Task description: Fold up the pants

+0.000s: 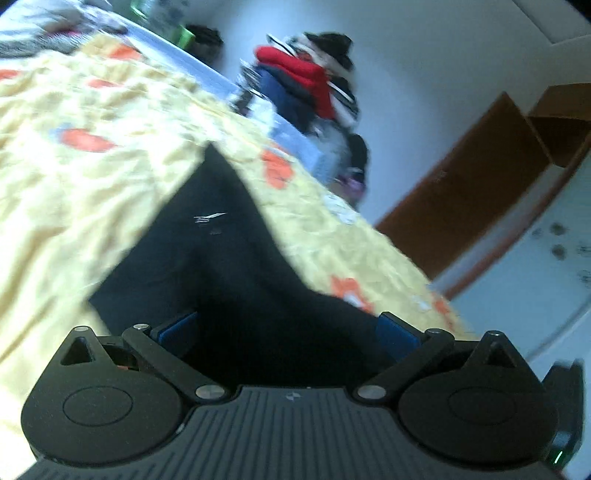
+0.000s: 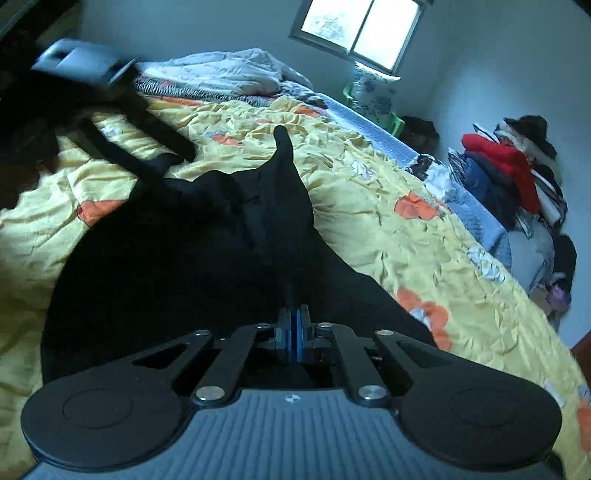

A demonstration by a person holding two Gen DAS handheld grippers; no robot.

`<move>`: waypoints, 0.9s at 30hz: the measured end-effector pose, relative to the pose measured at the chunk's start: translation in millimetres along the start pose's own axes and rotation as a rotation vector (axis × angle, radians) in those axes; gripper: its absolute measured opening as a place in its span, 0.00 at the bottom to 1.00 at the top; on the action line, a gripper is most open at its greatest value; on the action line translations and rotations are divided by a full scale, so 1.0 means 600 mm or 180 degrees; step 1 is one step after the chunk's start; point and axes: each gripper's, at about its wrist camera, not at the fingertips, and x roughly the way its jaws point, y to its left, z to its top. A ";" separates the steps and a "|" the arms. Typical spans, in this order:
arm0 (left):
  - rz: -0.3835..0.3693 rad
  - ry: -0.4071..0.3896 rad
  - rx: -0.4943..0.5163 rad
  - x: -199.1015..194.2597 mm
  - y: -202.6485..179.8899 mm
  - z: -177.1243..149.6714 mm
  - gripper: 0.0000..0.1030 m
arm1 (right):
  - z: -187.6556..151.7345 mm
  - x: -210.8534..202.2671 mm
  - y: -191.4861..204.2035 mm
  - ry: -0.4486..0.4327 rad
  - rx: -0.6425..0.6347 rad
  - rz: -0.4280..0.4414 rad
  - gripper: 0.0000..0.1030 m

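Note:
Black pants (image 1: 221, 240) lie spread on a yellow bedspread (image 1: 74, 184), with a small white logo showing in the left wrist view. My left gripper (image 1: 288, 325) is open: its blue pads (image 1: 177, 332) stand wide apart, with pants fabric lying loose between them. The right wrist view shows it again at the upper left, as blurred fingers (image 2: 162, 155) reaching down to the pants (image 2: 166, 251). My right gripper (image 2: 294, 314) is shut on a fold of the pants, and the pinched fabric rises to a peak ahead of the pads.
The bedspread (image 2: 388, 177) has orange patches and is creased. A crumpled quilt (image 2: 229, 70) lies at the bed's far end under a window (image 2: 354, 29). A pile of clothes (image 2: 509, 173) lies against the right wall. A brown door (image 1: 472, 184) stands beyond the bed.

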 end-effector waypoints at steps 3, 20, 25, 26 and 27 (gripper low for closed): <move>0.0019 0.0160 -0.0159 0.049 -0.002 0.033 0.99 | -0.003 -0.005 0.004 -0.0041 0.0011 -0.0029 0.03; -0.0091 0.0374 -0.0679 0.039 0.054 0.026 0.06 | -0.022 -0.065 0.030 -0.0125 0.0212 0.0104 0.03; -0.0075 0.0560 -0.0627 -0.032 0.076 -0.029 0.06 | -0.037 -0.113 0.087 -0.0066 0.0214 0.0364 0.03; -0.0055 0.0603 -0.0615 -0.042 0.081 -0.039 0.06 | -0.039 -0.120 0.102 -0.0043 0.0189 0.0409 0.03; -0.0022 0.0636 -0.0588 -0.049 0.084 -0.046 0.06 | -0.043 -0.125 0.117 -0.0016 0.0168 0.0450 0.03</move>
